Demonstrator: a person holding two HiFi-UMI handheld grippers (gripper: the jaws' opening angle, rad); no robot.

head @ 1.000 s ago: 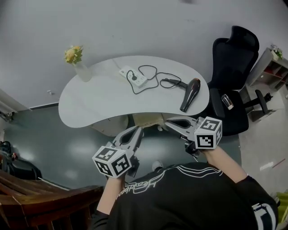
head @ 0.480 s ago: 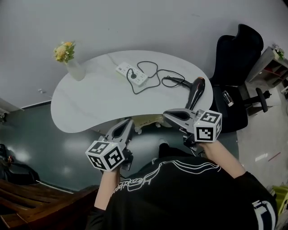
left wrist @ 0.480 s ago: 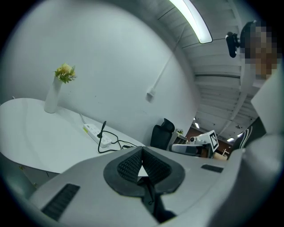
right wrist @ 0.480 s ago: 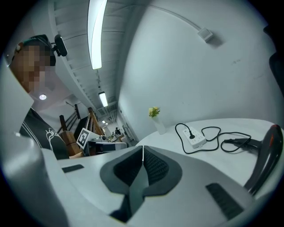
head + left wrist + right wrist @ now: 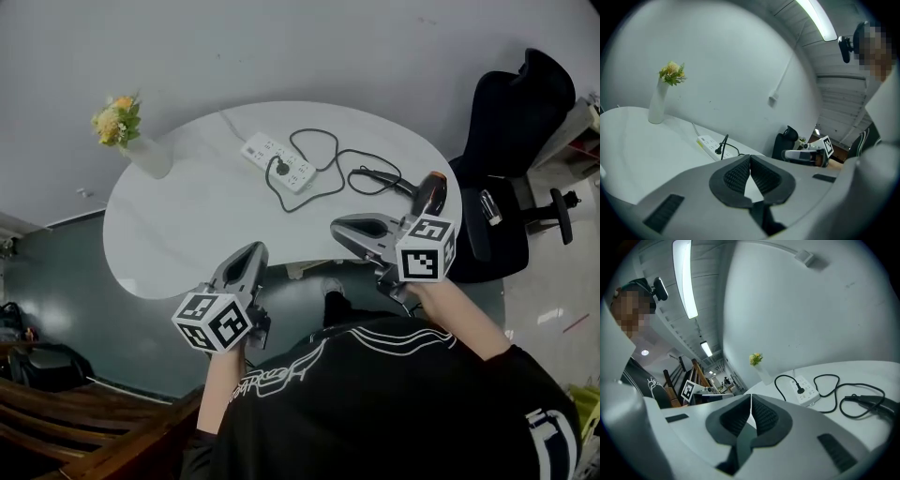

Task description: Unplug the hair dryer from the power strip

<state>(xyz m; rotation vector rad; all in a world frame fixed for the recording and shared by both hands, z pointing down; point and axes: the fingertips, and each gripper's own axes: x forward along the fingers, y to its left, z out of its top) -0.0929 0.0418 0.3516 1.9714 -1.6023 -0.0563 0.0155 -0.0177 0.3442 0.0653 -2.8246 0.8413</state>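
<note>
A white power strip (image 5: pixel 278 161) lies at the back of the white table (image 5: pixel 178 220), with a black plug (image 5: pixel 278 170) in it. The black cord (image 5: pixel 328 169) loops right to the hair dryer (image 5: pixel 429 195), which is partly hidden behind my right gripper (image 5: pixel 339 228). That gripper hovers shut and empty over the table's near edge. My left gripper (image 5: pixel 248 251) is shut and empty too, just short of the near edge. The left gripper view shows the strip (image 5: pixel 711 144) well ahead of its tips (image 5: pixel 750 157). The right gripper view shows strip (image 5: pixel 805 390) and dryer (image 5: pixel 877 404).
A white vase with yellow flowers (image 5: pixel 131 141) stands at the table's back left corner. A black office chair (image 5: pixel 516 122) stands right of the table. The person's dark-shirted body fills the lower head view. A wall runs behind the table.
Both grippers have moved forward toward the table; the right one now overlaps its near edge and covers part of the hair dryer. Both stayed shut.
</note>
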